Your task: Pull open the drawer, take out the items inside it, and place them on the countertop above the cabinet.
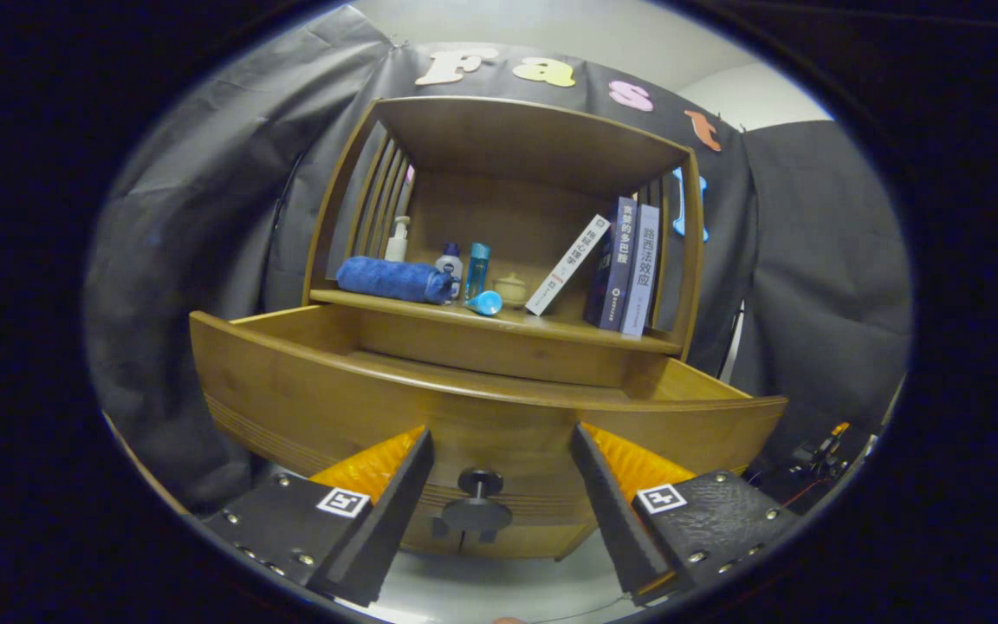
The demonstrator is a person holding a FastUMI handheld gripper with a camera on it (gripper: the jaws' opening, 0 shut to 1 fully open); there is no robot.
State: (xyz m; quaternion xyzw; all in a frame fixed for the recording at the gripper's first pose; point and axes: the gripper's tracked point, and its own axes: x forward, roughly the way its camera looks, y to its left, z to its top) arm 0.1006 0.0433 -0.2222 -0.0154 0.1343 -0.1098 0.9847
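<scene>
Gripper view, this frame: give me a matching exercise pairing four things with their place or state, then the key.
Things:
1. rolled blue towel
2. wooden drawer
3. round black drawer knob
4. white book

Places or states:
A. pulled out below the shelf
B. leaning tilted against the dark upright books
C. between the fingers of the open gripper, untouched
D. lying at the shelf's end, beside the small bottles

Pairs: 1-D, 2-A, 3-C, 4-B
</scene>
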